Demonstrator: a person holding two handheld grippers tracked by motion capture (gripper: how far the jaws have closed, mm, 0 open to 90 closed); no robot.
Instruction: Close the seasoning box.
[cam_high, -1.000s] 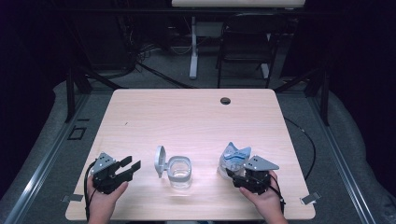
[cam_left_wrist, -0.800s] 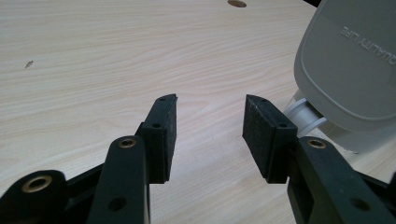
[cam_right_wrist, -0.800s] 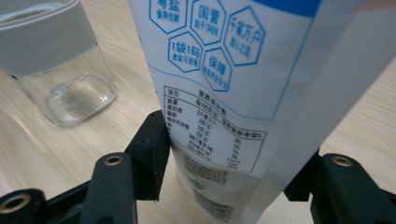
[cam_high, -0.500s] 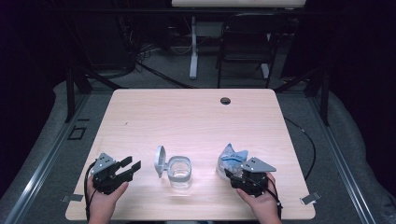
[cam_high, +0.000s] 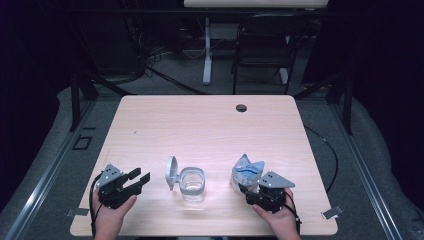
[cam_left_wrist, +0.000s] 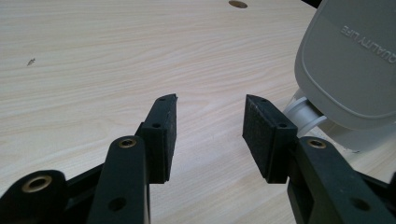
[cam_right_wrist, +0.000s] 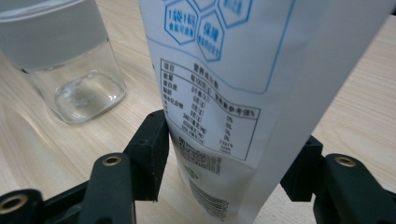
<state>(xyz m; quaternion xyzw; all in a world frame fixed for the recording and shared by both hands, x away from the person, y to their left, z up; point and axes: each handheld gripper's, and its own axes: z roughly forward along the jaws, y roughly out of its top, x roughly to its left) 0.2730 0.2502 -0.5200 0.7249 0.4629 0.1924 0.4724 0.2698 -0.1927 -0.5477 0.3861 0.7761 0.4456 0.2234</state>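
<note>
Pouch (cam_high: 246, 170) stands upright near the table's (cam_high: 210, 125) front edge, right of the open jar (cam_high: 192, 183), its lid (cam_high: 171, 173) flipped aside; right gripper (cam_high: 252, 190) brackets the pouch, jaws just reopened, apparently not clamped; left gripper (cam_high: 136, 179) gapes empty; lifting and pouring remain.

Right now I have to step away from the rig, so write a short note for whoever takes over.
Left gripper: open, nothing between its fingers, resting on the table left of the jar's raised grey lid.
Right gripper: fingers just opened and closed around the white pouch; the pouch stands between them, grip not confirmed.
Glass jar: middle of the near edge, lid flipped open, looks empty.
Done: jar opened, pouch reached.
Left: probably secure the pouch and pour it into the jar.
</note>
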